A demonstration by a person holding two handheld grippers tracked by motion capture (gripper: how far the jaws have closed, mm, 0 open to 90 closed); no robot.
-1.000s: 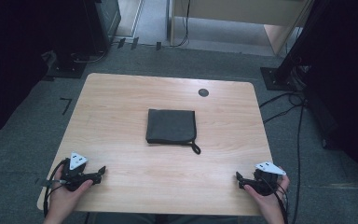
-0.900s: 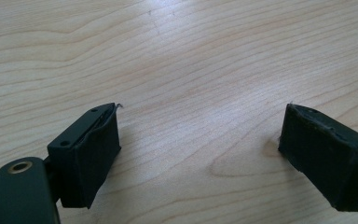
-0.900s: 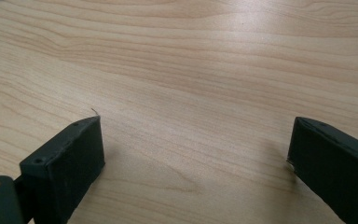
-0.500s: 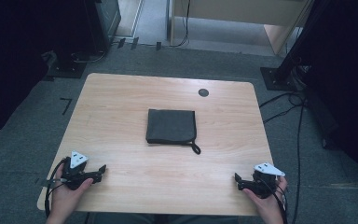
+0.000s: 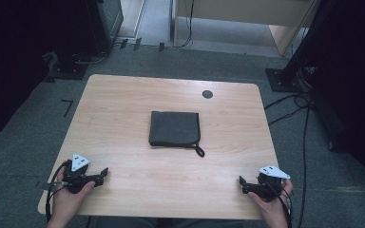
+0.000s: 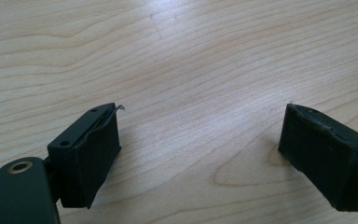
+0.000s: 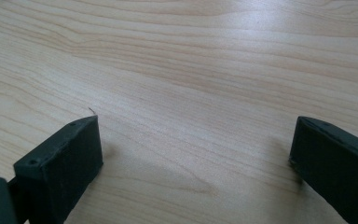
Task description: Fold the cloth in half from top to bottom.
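High view puts my left gripper (image 5: 103, 174) and right gripper (image 5: 242, 182), both spread wide and empty, low at the near corners of the smooth wood-grain table (image 5: 123, 99), well apart from the flat dark folded cloth (image 5: 175, 128) at centre, whose limp loop (image 5: 199, 151) could, I judge, snag a jaw.

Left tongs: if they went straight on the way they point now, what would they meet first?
Probably nothing: the left tongs point across the near table edge toward the right tongs; the dark pouch lies farther back, off that line.
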